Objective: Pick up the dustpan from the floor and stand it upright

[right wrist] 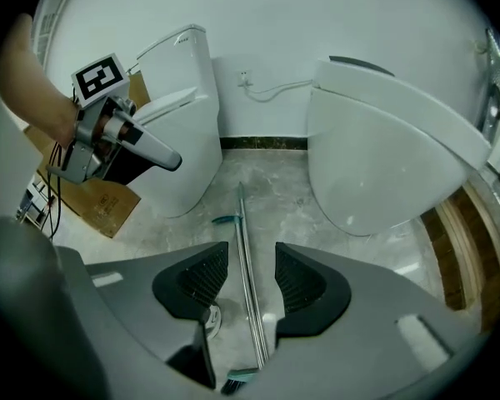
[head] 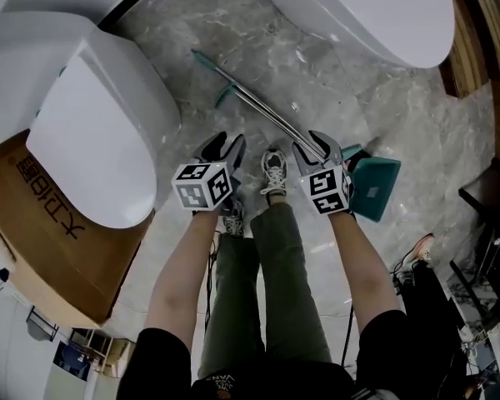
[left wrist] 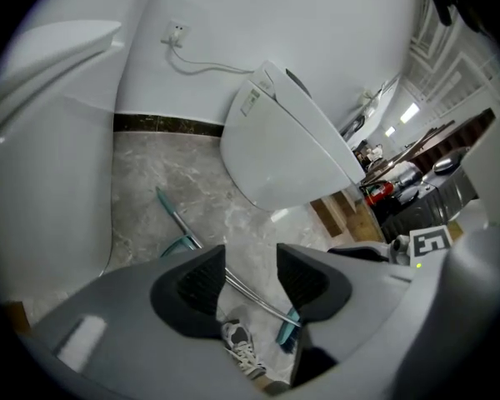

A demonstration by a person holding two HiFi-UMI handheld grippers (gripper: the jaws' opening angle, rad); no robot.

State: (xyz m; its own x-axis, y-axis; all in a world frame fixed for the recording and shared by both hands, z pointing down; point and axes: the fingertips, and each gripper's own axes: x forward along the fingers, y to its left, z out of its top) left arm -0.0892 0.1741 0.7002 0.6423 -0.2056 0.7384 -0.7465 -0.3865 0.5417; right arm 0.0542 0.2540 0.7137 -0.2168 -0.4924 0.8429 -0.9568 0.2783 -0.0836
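My shoe [head: 272, 173] is nearest, with both grippers over the floor [head: 258, 32] on either side of it. The left gripper [left wrist: 252, 277] has its fingers spread, gripping nothing. The right gripper [right wrist: 252, 277] is spread too; the handle [right wrist: 246, 257] runs through its gap, clear of both pads. The dustpan [head: 375, 188] lies flat just right of that gripper, its handle reaching away between two toilets [head: 92, 140]. A box [head: 58, 248] sits far left.
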